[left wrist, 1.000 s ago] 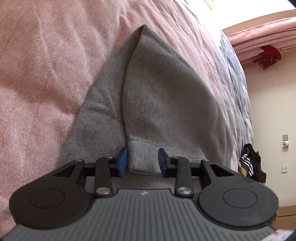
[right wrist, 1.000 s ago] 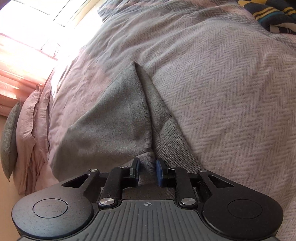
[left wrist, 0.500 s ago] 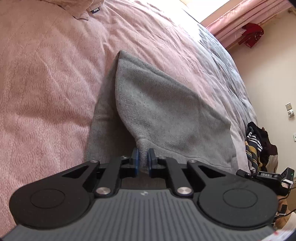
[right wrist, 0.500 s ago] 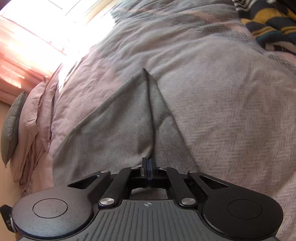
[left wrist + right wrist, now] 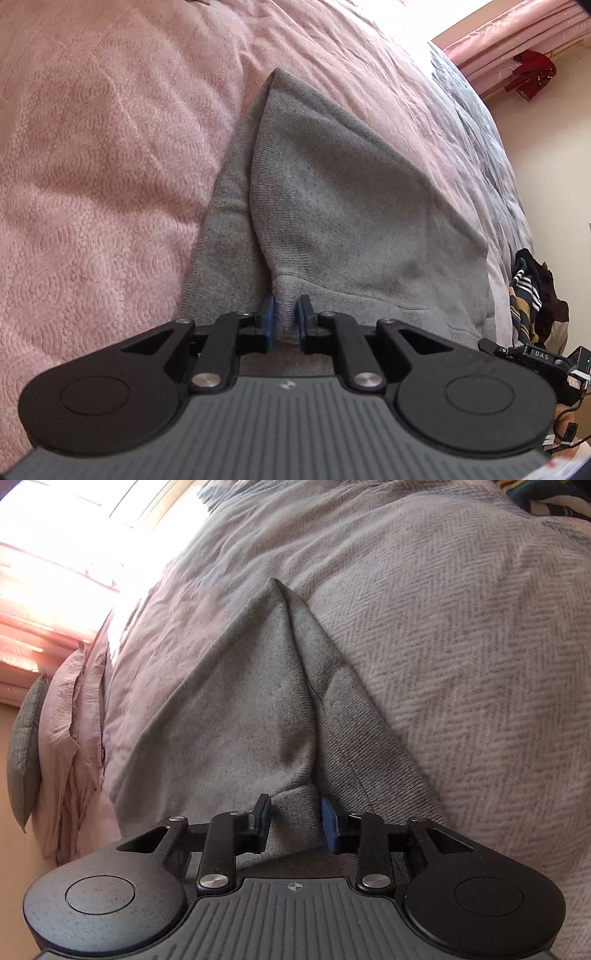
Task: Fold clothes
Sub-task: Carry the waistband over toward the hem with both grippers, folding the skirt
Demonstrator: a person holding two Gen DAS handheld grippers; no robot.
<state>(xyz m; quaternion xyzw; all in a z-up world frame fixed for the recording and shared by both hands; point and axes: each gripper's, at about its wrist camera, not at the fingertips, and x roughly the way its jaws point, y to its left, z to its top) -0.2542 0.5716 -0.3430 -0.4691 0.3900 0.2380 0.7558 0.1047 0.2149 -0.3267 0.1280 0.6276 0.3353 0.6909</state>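
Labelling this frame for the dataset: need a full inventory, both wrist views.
grey garment: 1, grey knit, folded on the bed, near edge at both grippers
bedspread: 1, pink quilted, under the garment
herringbone blanket: 1, pale grey, right of the garment
pillows: pink and grey, count unclear, at the bed's left edge
curtain: pink, far right; red item hangs on it
striped clothes: dark pile, count unclear, right edge
left hand-held gripper: nearly closed around a pinch of garment
right hand-held gripper: open, garment edge between its fingers
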